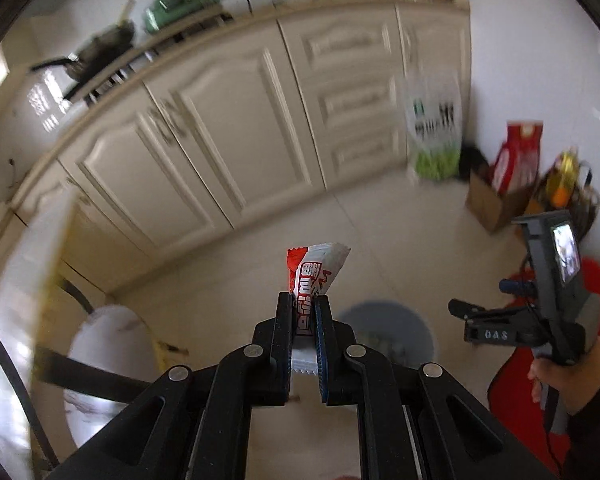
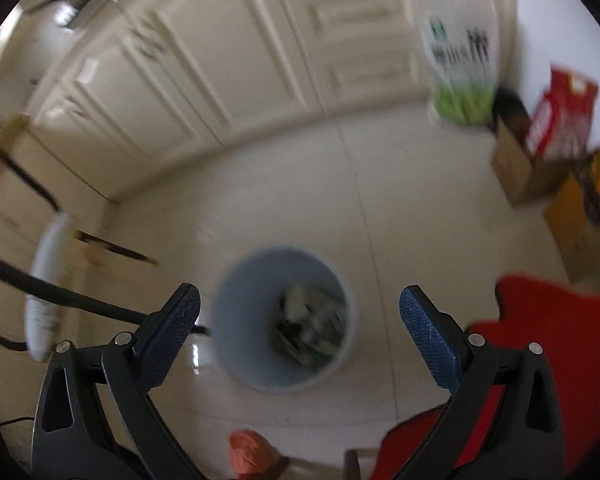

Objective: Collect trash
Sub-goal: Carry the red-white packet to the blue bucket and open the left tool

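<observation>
A: What has the left gripper (image 1: pixel 303 300) got?

B: A red-and-white snack wrapper (image 1: pixel 315 280), pinched between the closed jaws with the printed end standing up past the tips and the crimped white end below. It hangs in the air, not over the bin: in the left view the pale blue trash bin (image 1: pixel 386 332) sits on the floor just right of and beyond the fingers.

A: And the right gripper (image 2: pixel 300 312)?

B: Spread wide and empty. It looks almost straight down into the trash bin (image 2: pixel 228 312), which already has crumpled rubbish at the bottom.

A: So how should the drop go?

B: I'd carry the wrapper right until it hangs above the bin's mouth, lower it close, then open. It's light and may flutter. Farther off, the cabinet doors (image 1: pixel 228 120) and cardboard box (image 1: pixel 492 200) stay clear.
</observation>
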`<state>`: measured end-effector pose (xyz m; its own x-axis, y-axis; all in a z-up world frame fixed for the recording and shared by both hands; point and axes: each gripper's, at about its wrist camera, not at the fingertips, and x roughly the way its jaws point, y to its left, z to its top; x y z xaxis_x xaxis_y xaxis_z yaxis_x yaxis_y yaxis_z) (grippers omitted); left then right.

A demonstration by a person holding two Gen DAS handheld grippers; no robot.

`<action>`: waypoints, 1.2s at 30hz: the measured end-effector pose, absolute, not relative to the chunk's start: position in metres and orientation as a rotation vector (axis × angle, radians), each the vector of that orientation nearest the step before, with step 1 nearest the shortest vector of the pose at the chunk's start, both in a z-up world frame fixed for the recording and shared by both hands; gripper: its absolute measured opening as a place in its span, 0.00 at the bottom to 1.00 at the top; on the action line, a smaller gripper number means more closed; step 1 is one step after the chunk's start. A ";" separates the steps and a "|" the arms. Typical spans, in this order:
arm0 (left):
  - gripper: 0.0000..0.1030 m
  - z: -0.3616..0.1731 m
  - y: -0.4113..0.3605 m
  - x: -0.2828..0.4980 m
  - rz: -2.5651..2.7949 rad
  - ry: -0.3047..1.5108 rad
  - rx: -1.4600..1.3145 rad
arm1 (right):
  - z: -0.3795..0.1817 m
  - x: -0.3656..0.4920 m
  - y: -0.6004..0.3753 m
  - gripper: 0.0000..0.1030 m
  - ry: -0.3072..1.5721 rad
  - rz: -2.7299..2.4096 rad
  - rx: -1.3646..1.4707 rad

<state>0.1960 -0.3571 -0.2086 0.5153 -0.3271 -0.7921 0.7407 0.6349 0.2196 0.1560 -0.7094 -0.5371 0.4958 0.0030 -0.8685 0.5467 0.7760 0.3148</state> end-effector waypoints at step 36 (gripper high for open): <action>0.11 -0.515 -0.539 0.334 -0.595 1.052 0.713 | -0.742 0.184 -0.696 0.20 1.507 -0.290 0.667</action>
<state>0.3344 -0.5385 -0.5146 0.3814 -0.1008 -0.9189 0.7356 0.6350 0.2357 0.1843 -0.6955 -0.7417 0.0729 0.2236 -0.9720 0.5679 0.7918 0.2247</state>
